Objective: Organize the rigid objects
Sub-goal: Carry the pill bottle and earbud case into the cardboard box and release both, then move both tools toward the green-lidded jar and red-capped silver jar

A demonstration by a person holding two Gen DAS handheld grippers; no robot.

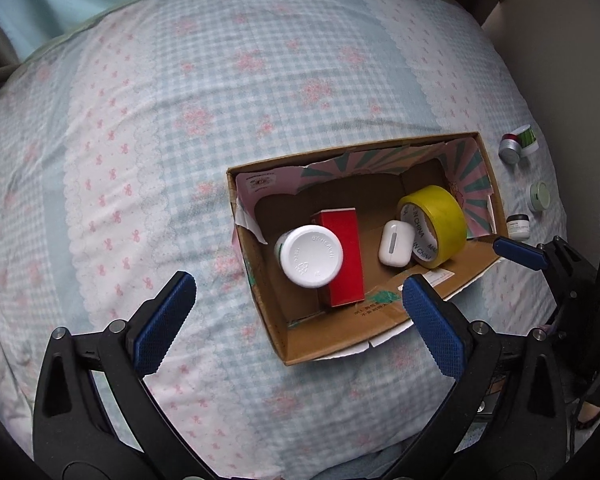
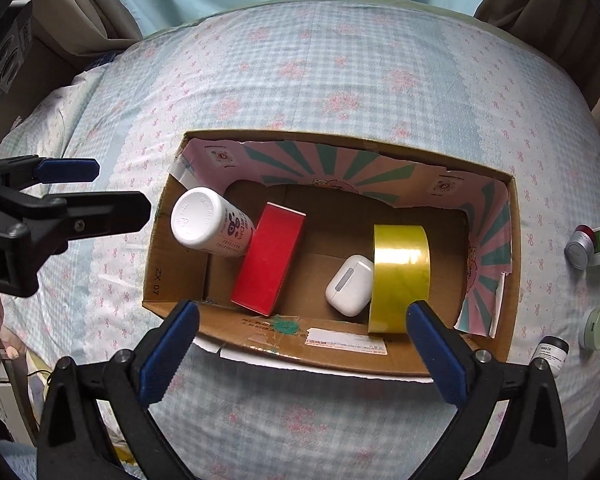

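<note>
Cardboard box holding four items on the bed

Cardboard box point(image 2: 380, 354) is sitting on the bed point(image 2: 300, 80), containing a white bottle point(image 2: 204, 220), red box point(image 2: 268, 260), earbud case point(image 2: 348, 286) and yellow tape point(image 2: 400, 276). Left tool point(image 1: 296, 322) and right tool point(image 2: 302, 344) are both hanging released, grasping nothing.

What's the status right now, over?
Left gripper and right gripper open, empty. Bottle, red box, earbud case, tape in carton. Small jars outside, nothing blocking.
</note>
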